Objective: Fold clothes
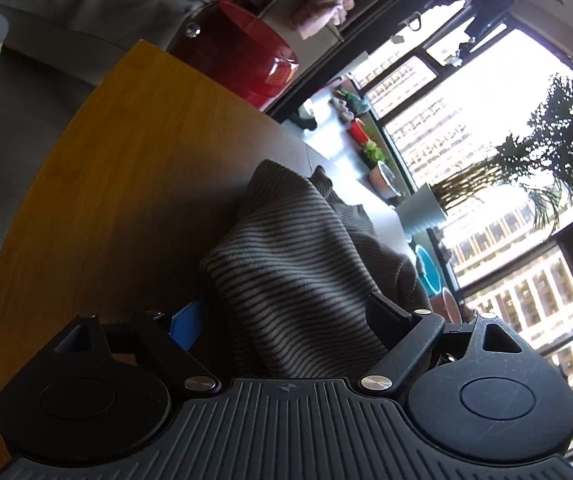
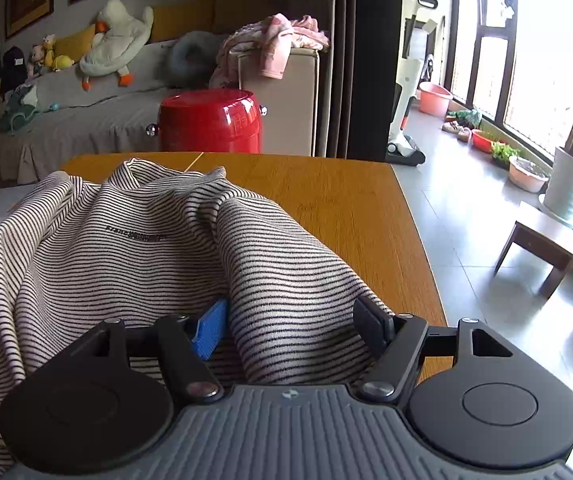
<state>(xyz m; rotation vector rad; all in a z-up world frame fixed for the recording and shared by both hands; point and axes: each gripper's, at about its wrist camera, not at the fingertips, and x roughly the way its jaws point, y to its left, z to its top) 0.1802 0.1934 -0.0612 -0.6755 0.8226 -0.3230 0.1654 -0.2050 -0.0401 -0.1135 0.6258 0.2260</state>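
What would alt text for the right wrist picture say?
A striped shirt lies bunched on a wooden table, a fold of it between the open fingers of the right hand-held gripper. Behind the table stand a red drum-shaped stool and a sofa with soft toys; windows and potted plants line the right.

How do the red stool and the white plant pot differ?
The red stool is glossy, squat and drum-shaped; the white plant pot is matt, ribbed and taller than wide. The stool stands just past the table's far edge by the sofa; the pot stands by the window, holding a plant. Both are upright on the floor.
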